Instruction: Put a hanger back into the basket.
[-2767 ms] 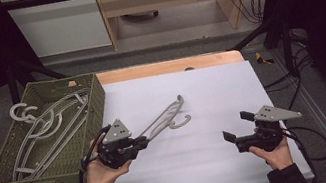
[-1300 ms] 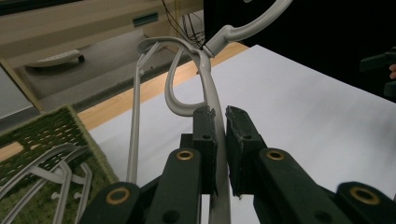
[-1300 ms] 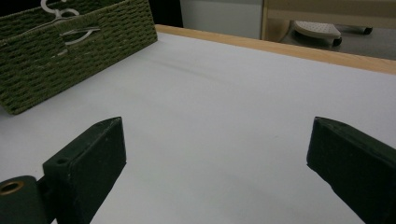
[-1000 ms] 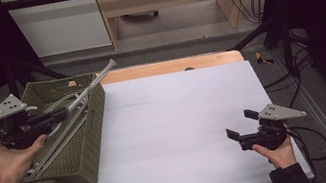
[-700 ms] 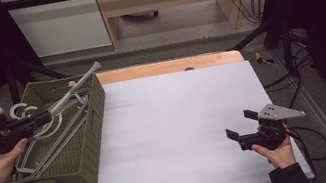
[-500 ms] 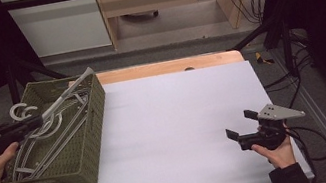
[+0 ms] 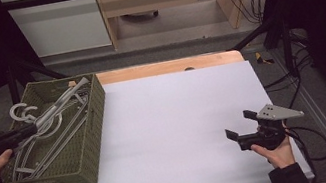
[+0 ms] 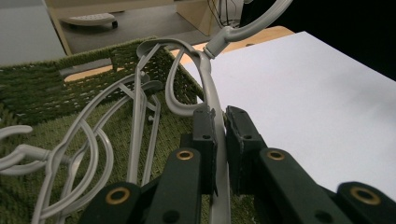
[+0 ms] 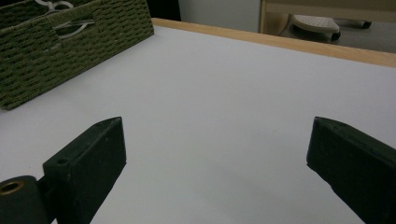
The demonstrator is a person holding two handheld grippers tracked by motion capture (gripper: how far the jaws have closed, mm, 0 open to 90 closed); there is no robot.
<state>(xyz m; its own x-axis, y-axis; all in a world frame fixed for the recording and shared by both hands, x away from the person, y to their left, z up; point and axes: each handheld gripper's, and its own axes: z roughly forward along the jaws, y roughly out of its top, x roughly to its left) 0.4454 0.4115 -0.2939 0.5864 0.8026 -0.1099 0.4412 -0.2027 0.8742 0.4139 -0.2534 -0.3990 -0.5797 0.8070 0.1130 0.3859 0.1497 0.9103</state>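
My left gripper (image 7: 29,130) is at the far left, over the green woven basket (image 7: 97,123). It is shut on the arm of a grey plastic hanger (image 7: 59,103), which slants across the basket with its far end at the back right corner. In the left gripper view the pads (image 8: 205,133) pinch the hanger's arm (image 8: 210,88), and its hook rises past the basket's rim (image 8: 46,88). Over the white table's front right, my right gripper (image 7: 240,124) is held open with nothing between its jaws; the right gripper view shows this gripper (image 9: 217,140) above bare white surface.
Several more grey hangers (image 7: 54,146) lie stacked inside the basket. The white tabletop (image 7: 181,118) stretches between basket and right hand, with a wooden strip (image 7: 167,67) along its far edge. The basket's side (image 9: 70,46) stands far left in the right gripper view.
My left gripper has carried the hanger leftward and down, from above the basket's rim to low over the hangers inside. The right gripper has stayed put.
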